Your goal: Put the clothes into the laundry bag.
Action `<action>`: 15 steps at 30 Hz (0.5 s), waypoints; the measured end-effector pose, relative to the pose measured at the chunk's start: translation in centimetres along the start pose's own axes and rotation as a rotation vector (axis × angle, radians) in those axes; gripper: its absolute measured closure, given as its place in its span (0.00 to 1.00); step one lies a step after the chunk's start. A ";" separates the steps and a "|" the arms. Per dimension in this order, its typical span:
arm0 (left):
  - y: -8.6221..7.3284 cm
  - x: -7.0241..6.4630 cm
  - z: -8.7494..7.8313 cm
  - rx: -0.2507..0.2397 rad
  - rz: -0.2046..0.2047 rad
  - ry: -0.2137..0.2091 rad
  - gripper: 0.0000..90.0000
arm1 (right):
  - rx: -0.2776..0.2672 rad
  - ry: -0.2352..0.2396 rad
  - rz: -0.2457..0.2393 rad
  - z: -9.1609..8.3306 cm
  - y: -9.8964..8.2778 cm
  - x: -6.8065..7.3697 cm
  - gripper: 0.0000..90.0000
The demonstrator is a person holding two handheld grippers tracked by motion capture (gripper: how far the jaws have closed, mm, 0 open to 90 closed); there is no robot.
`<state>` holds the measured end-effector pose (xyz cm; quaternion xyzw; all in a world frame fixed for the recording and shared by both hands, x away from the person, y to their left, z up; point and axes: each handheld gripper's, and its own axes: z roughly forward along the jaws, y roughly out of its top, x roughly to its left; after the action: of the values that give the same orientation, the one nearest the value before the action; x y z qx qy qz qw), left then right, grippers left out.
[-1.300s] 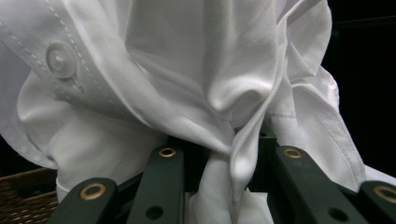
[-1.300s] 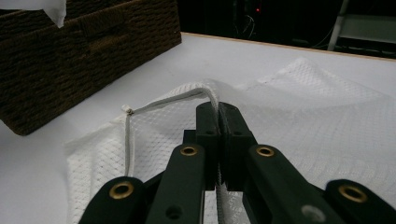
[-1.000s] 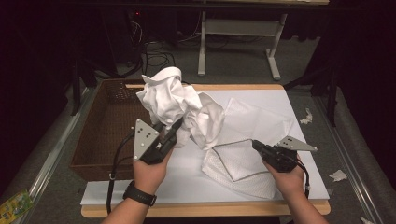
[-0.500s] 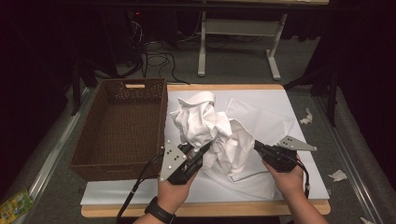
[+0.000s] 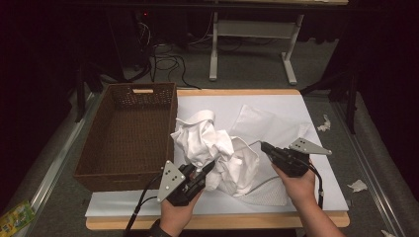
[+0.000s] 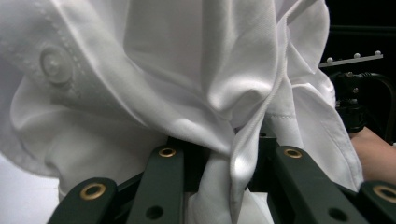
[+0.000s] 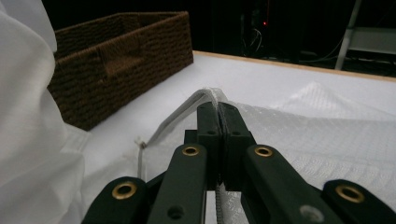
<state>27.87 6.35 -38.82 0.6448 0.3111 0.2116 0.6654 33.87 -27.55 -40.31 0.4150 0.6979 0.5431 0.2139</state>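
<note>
We work on a wooden surface (image 5: 237, 92) covered by a white sheet, with the wicker basket (image 5: 129, 136) standing empty along its left side, its open top free of anything above it. Right of it, on the sheet, lies a white mesh laundry bag (image 5: 269, 129), flat and spread toward the far right. The crumpled white shirt (image 5: 212, 150) sits in a heap just beside the basket's right wall and over the bag's near-left part.

Our left tool (image 5: 207, 170) is clamped on a fold of the shirt; the left gripper view shows cloth bunched between its jaws (image 6: 233, 163), a button and placket above. We judge this grip serves to carry the shirt toward the bag. Our right tool (image 5: 264, 146) is closed on the bag's zippered rim (image 7: 212, 100), pinching the edge and lifting it off the sheet, probably to hold the mouth open.

The near edge of the surface lies close under both hands. There is open room to the far side and the right, where bare sheet shows; the basket wall hems in the left.
</note>
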 end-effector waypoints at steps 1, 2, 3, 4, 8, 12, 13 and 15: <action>0.1 0.0 -0.1 -0.001 0.001 -0.001 0.81 | 0.000 0.000 0.000 0.0 0.0 0.0 1.00; 0.1 0.0 -0.2 -0.004 0.000 -0.003 0.81 | -0.006 0.011 0.002 0.3 0.5 0.5 1.00; 0.3 -0.1 -0.3 -0.005 0.010 -0.005 0.81 | -0.006 0.011 0.002 0.3 0.5 0.5 1.00; 0.4 -0.2 -0.4 -0.012 0.011 -0.005 0.81 | -0.017 0.022 -0.002 0.3 0.8 0.7 1.00; 1.0 -0.6 -0.7 -0.037 0.026 -0.007 0.81 | -0.070 0.024 0.010 0.1 1.6 1.3 1.00; 1.3 -0.8 -0.9 -0.052 0.028 -0.002 0.81 | -0.116 0.015 0.033 0.0 2.3 0.9 1.00; 1.4 -0.9 -0.9 -0.053 0.028 0.000 0.81 | -0.115 0.017 0.035 0.0 2.3 0.8 1.00; 1.3 -1.0 -0.8 -0.051 0.024 -0.001 0.81 | -0.101 0.013 0.040 0.1 1.9 0.5 1.00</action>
<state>26.81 6.34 -37.37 0.6312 0.2974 0.2272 0.6793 34.27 -26.98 -38.51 0.4140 0.6627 0.5843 0.2190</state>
